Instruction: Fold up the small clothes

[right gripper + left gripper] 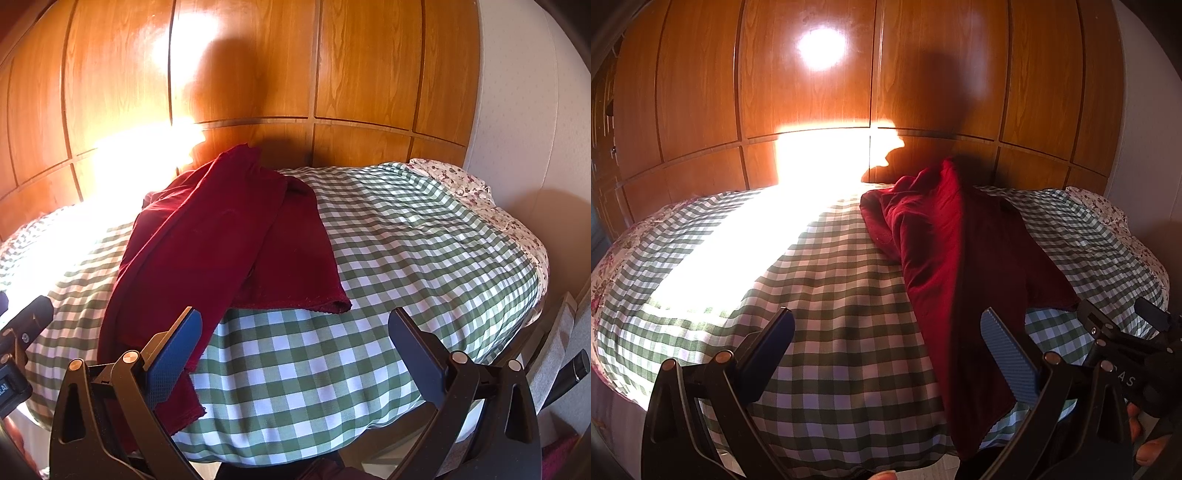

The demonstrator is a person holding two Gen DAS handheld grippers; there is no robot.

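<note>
Left wrist view: my left claw (886, 354) is spread wide, holding nothing. The dark red velvety garment (945, 251) lies rumpled on the green-and-white checked bedspread (820, 266), its near corner draped over the bed's near edge. A tug there could drag everything onto the floor.

Right wrist view: right claw (295, 354) is also wide open and empty, with the garment (221, 243) at near left. Layers overlap, so I could easily pinch two at once.
</note>
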